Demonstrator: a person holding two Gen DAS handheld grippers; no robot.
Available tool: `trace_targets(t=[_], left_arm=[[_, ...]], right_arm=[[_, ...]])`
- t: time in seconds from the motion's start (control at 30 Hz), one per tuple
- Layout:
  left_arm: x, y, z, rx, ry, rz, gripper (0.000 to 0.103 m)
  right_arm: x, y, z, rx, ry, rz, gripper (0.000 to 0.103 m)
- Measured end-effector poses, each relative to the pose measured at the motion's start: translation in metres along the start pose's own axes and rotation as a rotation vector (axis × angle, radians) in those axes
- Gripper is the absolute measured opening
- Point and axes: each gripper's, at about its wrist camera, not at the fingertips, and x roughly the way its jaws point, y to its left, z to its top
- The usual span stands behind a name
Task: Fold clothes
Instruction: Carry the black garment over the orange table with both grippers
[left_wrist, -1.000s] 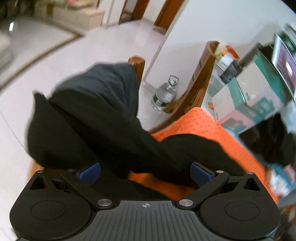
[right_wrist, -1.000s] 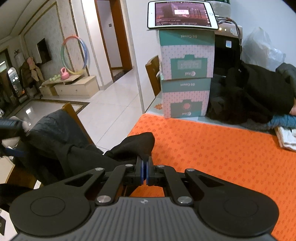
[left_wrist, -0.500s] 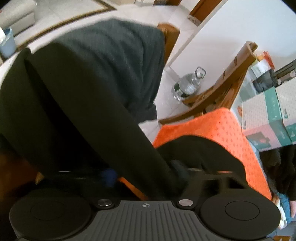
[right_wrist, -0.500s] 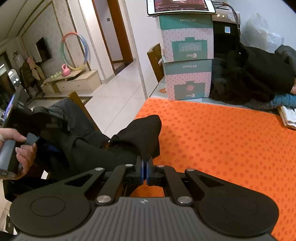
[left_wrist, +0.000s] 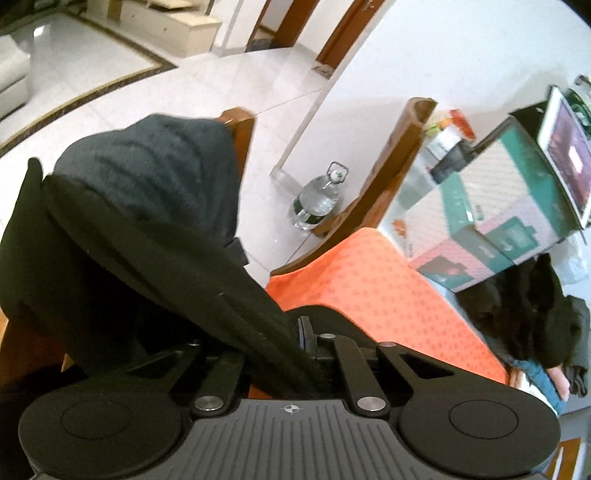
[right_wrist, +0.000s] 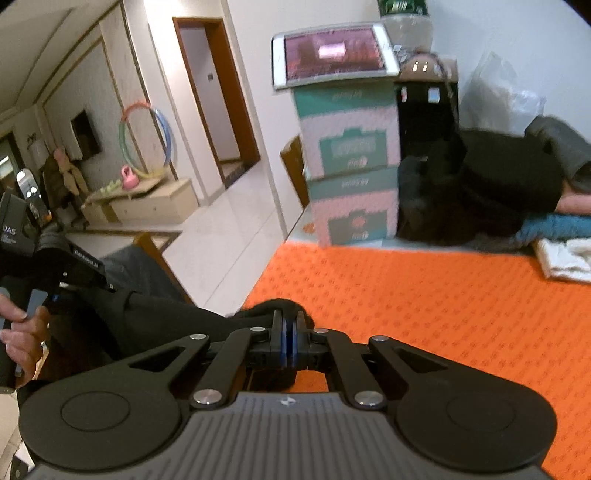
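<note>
A black garment (left_wrist: 155, 266) hangs over a wooden chair back (left_wrist: 240, 122) at the left edge of the orange table (left_wrist: 388, 295). My left gripper (left_wrist: 295, 332) is shut on a band of this black cloth, which runs over its fingers. In the right wrist view the same garment (right_wrist: 155, 325) stretches from the chair to the table corner. My right gripper (right_wrist: 287, 328) is shut on its end at the table's front left corner. A grey garment (left_wrist: 155, 166) lies on top of the chair back.
Stacked pink and teal boxes (right_wrist: 351, 166) with a tablet (right_wrist: 332, 55) on top stand at the table's far side. A pile of dark clothes (right_wrist: 480, 192) and a white towel (right_wrist: 565, 258) lie at the back right. A water bottle (left_wrist: 317, 199) stands on the floor.
My left gripper went from open to shut on the black cloth by the chair. My right gripper stayed shut on the garment's end and pulled back toward the table corner.
</note>
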Motion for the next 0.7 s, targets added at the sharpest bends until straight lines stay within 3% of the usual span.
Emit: trace_targets(t=[0.13, 0.33, 0.7], left_arm=[[-0.007, -0.027, -0.017, 0.045, 0.000, -0.026, 0.008], [-0.018, -0.102, -0.050, 0.131, 0.003, -0.118, 0.007], [-0.017, -0.259, -0.127, 0.325, 0.073, -0.322, 0.007]], right_arm=[[-0.019, -0.022, 0.005, 0.019, -0.035, -0.027, 0.003], [-0.060, -0.082, 0.005, 0.082, -0.083, -0.110, 0.003], [-0.174, -0.195, 0.002, 0.156, -0.227, -0.344, 0.003]])
